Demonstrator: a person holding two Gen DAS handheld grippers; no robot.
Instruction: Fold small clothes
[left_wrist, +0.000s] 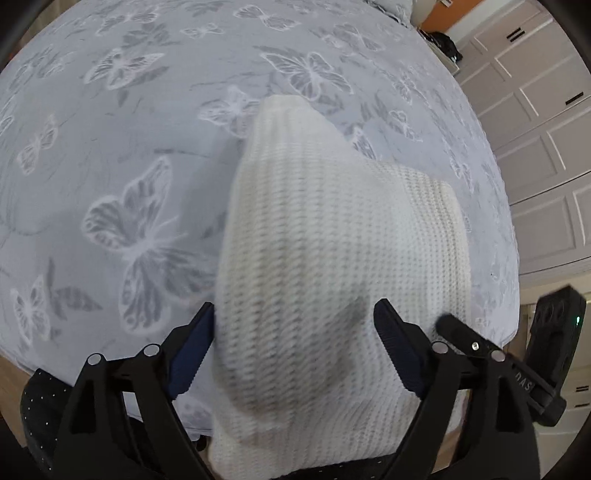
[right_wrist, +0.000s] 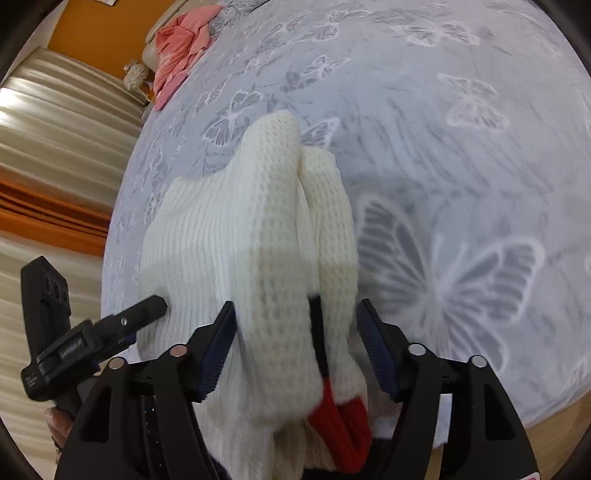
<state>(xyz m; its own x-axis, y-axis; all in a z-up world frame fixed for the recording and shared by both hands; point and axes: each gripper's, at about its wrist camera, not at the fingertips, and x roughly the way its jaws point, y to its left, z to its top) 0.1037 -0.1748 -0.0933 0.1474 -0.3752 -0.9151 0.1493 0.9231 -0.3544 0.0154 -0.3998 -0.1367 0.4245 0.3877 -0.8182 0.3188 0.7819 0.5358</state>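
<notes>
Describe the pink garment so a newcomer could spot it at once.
Start from the bed with the grey butterfly-print bedspread that fills the right wrist view. Follow it to its far corner, beside the orange wall: the pink garment lies crumpled there. It is the only pink cloth; the white knit garment sits near the jaws.

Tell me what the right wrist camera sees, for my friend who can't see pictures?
A white knitted garment with a red trim fills the space between the open jaws of the right gripper, draped over a grey bedspread printed with butterflies. The left gripper touches the garment's left side, and pink clothes lie at the far edge.
</notes>
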